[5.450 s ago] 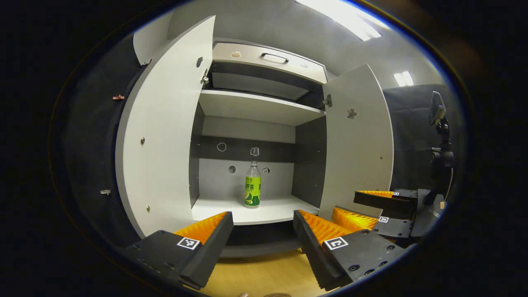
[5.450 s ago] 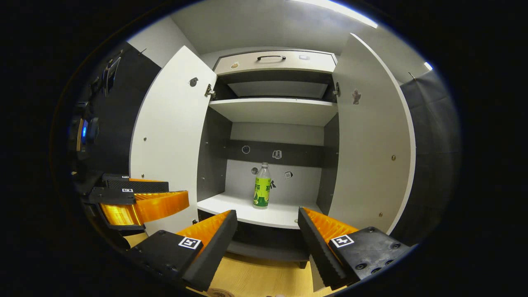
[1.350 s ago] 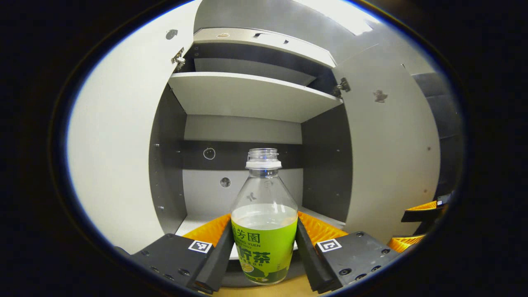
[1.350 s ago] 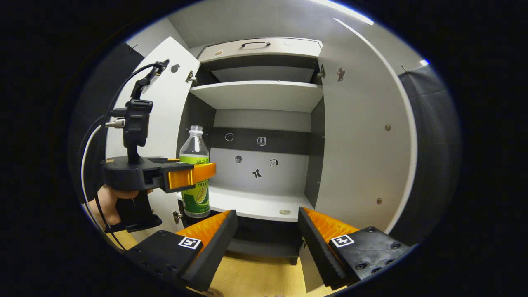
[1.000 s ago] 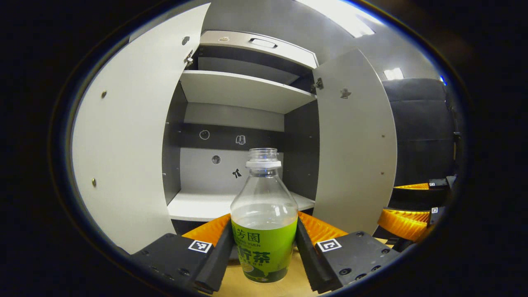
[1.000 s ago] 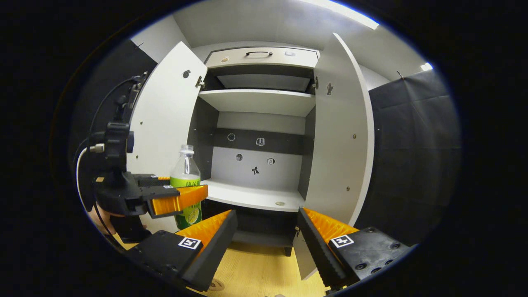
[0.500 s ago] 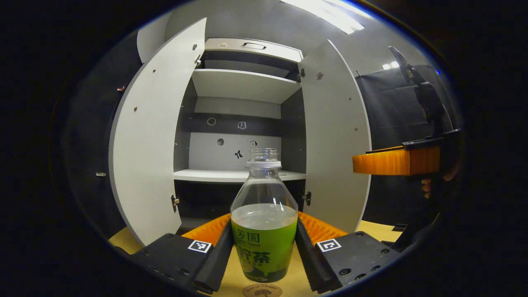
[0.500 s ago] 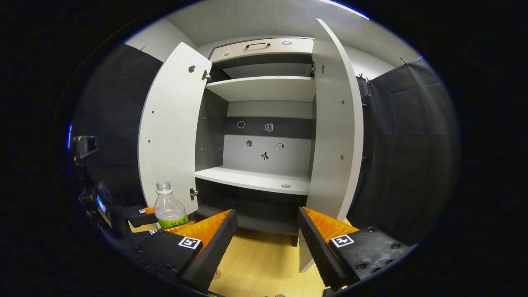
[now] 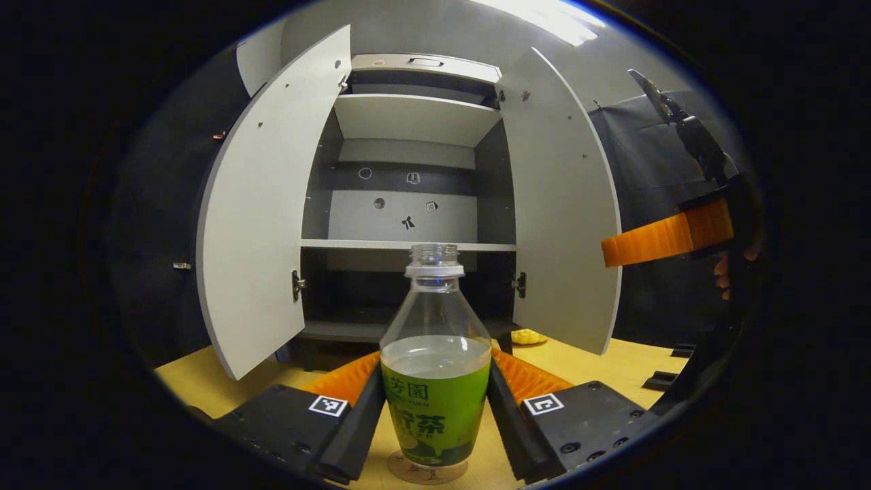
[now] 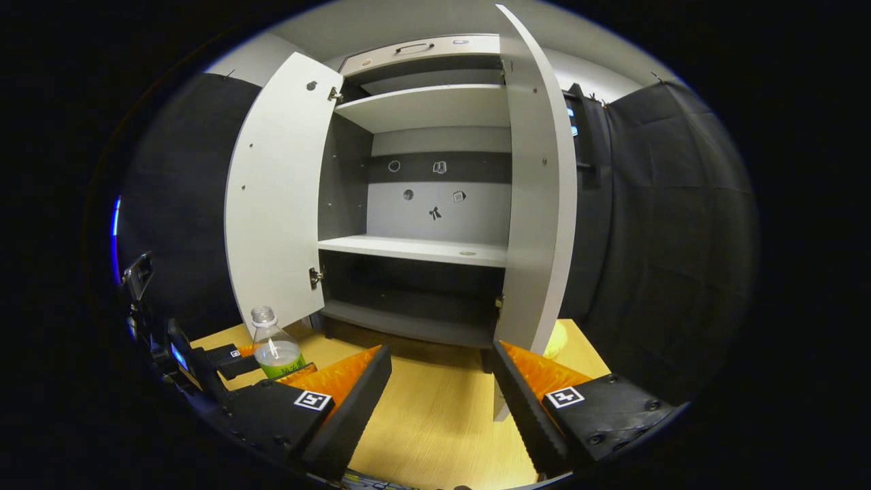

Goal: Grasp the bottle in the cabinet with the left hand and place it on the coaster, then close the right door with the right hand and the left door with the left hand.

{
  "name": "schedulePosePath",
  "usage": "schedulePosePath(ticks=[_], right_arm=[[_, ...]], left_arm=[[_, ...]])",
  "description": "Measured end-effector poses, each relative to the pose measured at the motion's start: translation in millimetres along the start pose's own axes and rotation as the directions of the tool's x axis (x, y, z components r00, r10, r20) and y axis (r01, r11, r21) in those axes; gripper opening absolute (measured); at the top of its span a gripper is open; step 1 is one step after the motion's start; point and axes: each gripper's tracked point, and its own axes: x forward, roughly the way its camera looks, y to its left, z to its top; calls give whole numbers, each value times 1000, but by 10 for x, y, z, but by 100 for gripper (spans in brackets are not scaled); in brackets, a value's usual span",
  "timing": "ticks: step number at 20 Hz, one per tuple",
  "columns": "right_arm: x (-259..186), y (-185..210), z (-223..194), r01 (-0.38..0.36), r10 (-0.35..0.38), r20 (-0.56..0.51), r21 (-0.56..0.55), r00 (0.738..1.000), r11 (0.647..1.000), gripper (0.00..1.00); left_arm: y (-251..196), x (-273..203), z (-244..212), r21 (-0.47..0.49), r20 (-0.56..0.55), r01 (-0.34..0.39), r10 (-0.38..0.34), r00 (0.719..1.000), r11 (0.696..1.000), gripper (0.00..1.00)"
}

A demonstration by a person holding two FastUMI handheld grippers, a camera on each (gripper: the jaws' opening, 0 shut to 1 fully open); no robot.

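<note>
A clear bottle (image 9: 435, 381) with a green label stands upright between my left gripper's (image 9: 435, 371) fingers, which press on both its sides. Its base sits on or just over a round coaster (image 9: 427, 471) on the wooden table; I cannot tell if they touch. The cabinet's left door (image 9: 258, 204) and right door (image 9: 561, 218) both stand open. In the right gripper view, my right gripper (image 10: 441, 367) is open and holds nothing, just in front of the right door's (image 10: 537, 204) edge. The bottle (image 10: 272, 350) shows low at the left there.
The cabinet's white shelf (image 10: 415, 248) is bare apart from a small disc. A small yellow object (image 9: 527, 336) lies on the table (image 10: 435, 415) by the right door's foot. Black cloth walls flank the cabinet on both sides.
My left gripper has carried the bottle out of the cabinet and down onto or just over the coaster. My right gripper has shifted right, towards the right door's edge, and stays open.
</note>
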Motion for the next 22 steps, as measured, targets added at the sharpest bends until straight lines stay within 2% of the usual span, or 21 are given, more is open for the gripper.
schedulePosePath(ticks=[2, 7, 22], right_arm=[[23, -8, -130, -7, 7, -25, -5, 1000, 1000, 98], [141, 72, -346, -41, 40, -57, -18, 998, 999, 98], [226, 449, -529, -99, 100, -98, 15, 990, 995, 99]], left_arm=[[2, 48, -180, -10, -14, 5, -5, 1000, 1000, 79], [112, 81, -465, -15, -29, -39, 38, 999, 999, 80], [40, 138, -742, -51, -65, 16, -19, 998, 999, 81]])
